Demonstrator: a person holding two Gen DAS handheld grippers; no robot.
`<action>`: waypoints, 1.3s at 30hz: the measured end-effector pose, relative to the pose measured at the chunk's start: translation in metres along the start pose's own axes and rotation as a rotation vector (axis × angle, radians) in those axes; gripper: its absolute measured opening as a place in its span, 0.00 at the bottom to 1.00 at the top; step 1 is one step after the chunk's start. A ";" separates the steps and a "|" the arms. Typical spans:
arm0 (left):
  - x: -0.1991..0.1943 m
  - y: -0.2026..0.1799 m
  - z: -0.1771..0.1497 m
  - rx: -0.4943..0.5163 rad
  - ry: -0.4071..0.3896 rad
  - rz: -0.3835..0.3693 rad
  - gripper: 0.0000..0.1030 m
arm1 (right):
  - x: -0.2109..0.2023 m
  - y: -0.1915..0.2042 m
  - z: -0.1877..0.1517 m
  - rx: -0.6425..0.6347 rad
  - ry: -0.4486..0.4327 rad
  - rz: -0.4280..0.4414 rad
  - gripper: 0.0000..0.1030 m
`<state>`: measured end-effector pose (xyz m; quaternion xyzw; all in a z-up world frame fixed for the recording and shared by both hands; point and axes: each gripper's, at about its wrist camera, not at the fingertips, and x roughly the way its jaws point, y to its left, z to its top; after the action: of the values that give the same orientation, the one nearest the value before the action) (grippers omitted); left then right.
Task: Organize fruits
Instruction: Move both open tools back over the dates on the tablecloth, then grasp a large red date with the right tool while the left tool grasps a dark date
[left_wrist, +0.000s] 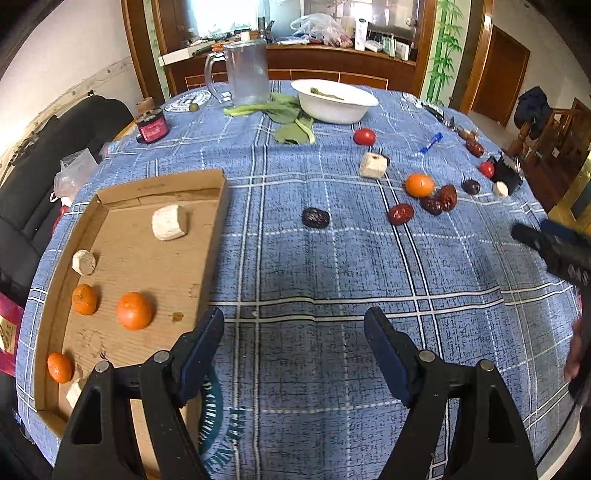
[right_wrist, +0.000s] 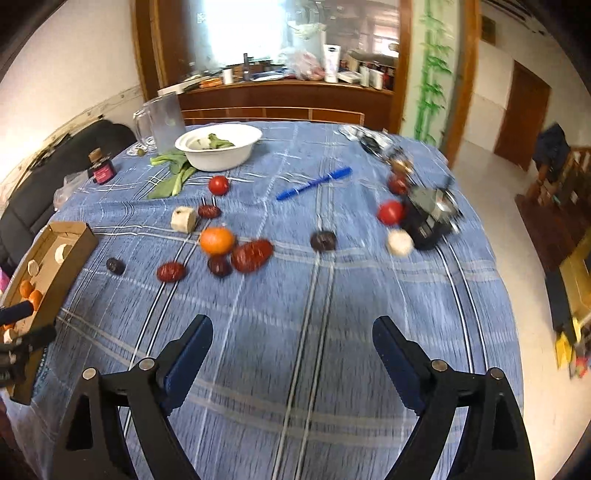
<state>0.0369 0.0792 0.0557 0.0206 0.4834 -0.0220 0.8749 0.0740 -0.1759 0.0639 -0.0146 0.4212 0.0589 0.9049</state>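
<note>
Because the cardboard tray (left_wrist: 207, 236) sits at the left edge of the table (left_wrist: 332, 280) and already holds three oranges (left_wrist: 135, 310) and several pale chunks (left_wrist: 169, 222), it appears to serve as the collection point, while the unsorted fruit lies well apart on the blue checked cloth. The left gripper (left_wrist: 293, 326) hovers just beside the tray's near corner with its fingers spread and nothing between them. The right gripper (right_wrist: 291, 334) hangs over bare cloth, fingers spread wide and empty, aimed toward the cluster of a loose orange (right_wrist: 217, 240) and red dates (right_wrist: 252, 254), probably the next pickup. A dark date (left_wrist: 315, 217) lies alone between tray and cluster. Motion blur softens the right wrist view, so the black object (right_wrist: 430, 218) near the far tomatoes (right_wrist: 390, 212) cannot be identified. The tray's near end is cut off behind the left gripper's frame.
</note>
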 end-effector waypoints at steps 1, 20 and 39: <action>0.002 -0.002 0.000 -0.001 0.007 0.005 0.75 | 0.006 0.001 0.004 -0.019 0.002 0.014 0.88; 0.022 -0.012 0.012 -0.011 0.055 0.030 0.75 | 0.094 0.016 0.045 -0.226 0.068 0.210 0.55; 0.083 -0.013 0.073 -0.023 0.032 -0.012 0.54 | 0.053 -0.012 0.022 -0.122 0.037 0.232 0.47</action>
<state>0.1420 0.0610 0.0244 0.0081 0.4978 -0.0215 0.8670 0.1255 -0.1808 0.0375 -0.0218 0.4321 0.1885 0.8816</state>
